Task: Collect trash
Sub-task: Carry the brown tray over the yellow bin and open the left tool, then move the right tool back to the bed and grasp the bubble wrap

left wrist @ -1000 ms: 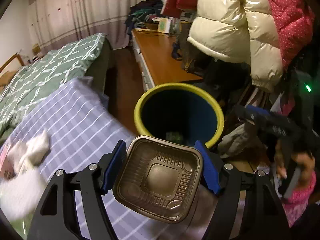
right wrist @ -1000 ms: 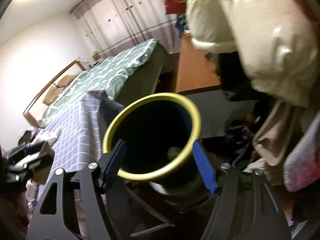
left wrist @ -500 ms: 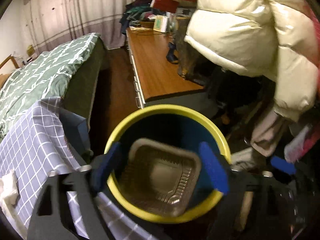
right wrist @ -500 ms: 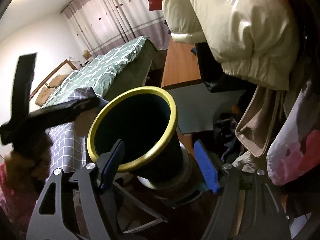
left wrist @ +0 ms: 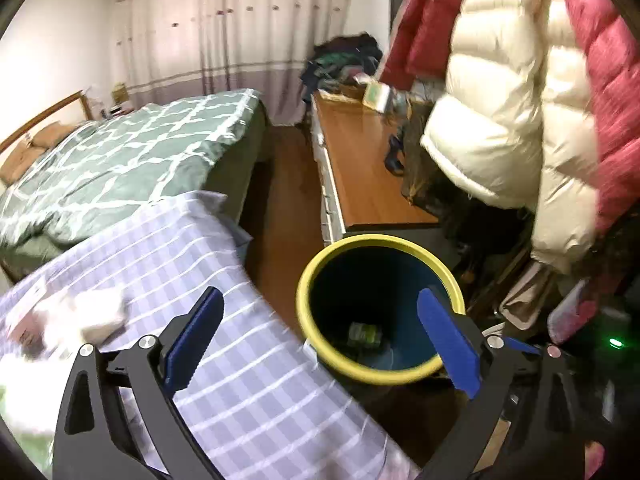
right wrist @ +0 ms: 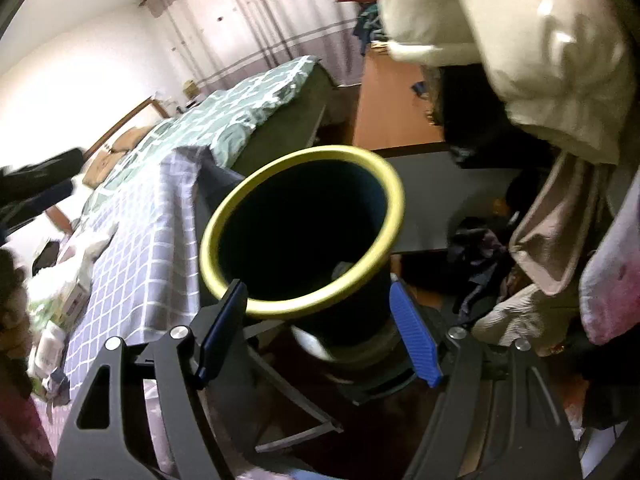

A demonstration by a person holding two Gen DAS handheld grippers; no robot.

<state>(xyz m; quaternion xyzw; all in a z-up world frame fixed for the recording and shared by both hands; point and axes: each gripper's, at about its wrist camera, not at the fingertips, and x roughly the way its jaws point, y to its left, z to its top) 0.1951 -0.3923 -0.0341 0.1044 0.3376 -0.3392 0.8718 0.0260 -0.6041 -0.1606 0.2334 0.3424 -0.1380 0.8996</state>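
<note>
A dark blue bin with a yellow rim [left wrist: 380,240] stands on the floor beside the checked tablecloth [left wrist: 248,392]. A small green scrap [left wrist: 364,334] lies at its bottom; the brown plastic tray is not visible. My left gripper [left wrist: 319,295] hovers over the table's edge and the bin, its jaws opening wide with nothing held between them. Crumpled white paper [left wrist: 96,316] lies on the cloth to its left. In the right wrist view the bin [right wrist: 304,308] stands tilted just beyond my right gripper [right wrist: 318,286], which is open with nothing gripped.
A bed with a green quilt [left wrist: 132,160] lies behind the table. A wooden desk [left wrist: 360,168] runs along the right under hanging cream and red puffer jackets [left wrist: 512,120]. Clothes [right wrist: 520,312] are piled on the floor right of the bin. Boxes and wrappers [right wrist: 64,300] crowd the table.
The left gripper carried the brown tray over the bin, opened and let it go, then drew back up and left over the table's edge. The right gripper stayed by the bin.
</note>
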